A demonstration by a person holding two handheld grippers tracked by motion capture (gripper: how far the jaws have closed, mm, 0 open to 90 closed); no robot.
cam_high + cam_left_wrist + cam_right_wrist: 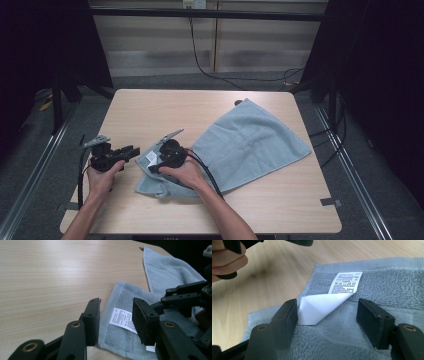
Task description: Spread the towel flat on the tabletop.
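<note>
So the thing being worked here looks like the pale blue-grey terry cloth towel (250,142), lying rumpled on the light wood-grain table (165,107), mostly toward the right half, with its near-left corner bunched up and folded over. Soft, light, floppy stuff: my guess is it'll drape and sag the second it's lifted, and it won't slip much because the pile grips. Nothing fragile about it. The flat woven hem band (113,300) along the towel's edge looks like the best place to pinch, right at a corner, since the thick middle would just bunch.

Sewn near that folded corner is a white printed care label (345,283), with a second blank white flap (317,308) curling up under it.

The right gripper (327,320) sits on top of the towel at that corner, jaws spread wide, one either side of the label flap. The left-hand pad in the right gripper view is just touching the flap's edge, but it's got nothing clamped.

The left gripper (116,320) is just left of the towel, low over the table, jaws also well apart and straddling the hem edge. It holds nothing. Can't tell if its pads actually touch the cloth.

Both of the person's hands come in from the near side of the towel.
</note>
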